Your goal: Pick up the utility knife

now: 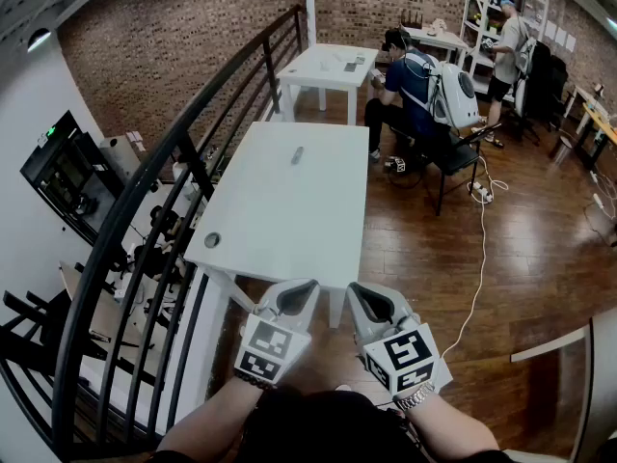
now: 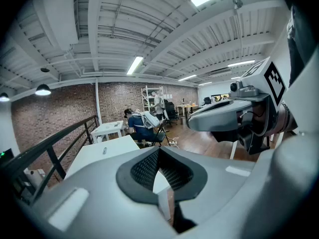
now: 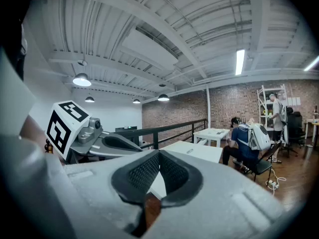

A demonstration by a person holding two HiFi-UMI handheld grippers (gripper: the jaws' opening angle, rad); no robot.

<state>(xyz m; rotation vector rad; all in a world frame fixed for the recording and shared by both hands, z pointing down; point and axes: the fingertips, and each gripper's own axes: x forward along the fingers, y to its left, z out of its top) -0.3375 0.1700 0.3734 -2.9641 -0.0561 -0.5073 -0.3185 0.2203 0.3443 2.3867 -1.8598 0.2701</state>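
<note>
Left gripper (image 1: 302,291) and right gripper (image 1: 358,294) held shut, both empty, short of table (image 1: 253,222). Approach step judged. Utility knife (image 1: 297,154) well apart; 1 gripper to be opened and reached forward.

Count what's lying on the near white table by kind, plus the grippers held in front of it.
Small grey utility knife: 1
Round dark disc: 1
Grey two-jaw grippers: 2, the left gripper and the right gripper, both shut
Total: 4

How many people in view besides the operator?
2. A seated person beside the far white table; a standing person at the back shelving. Others may be hidden.
</note>
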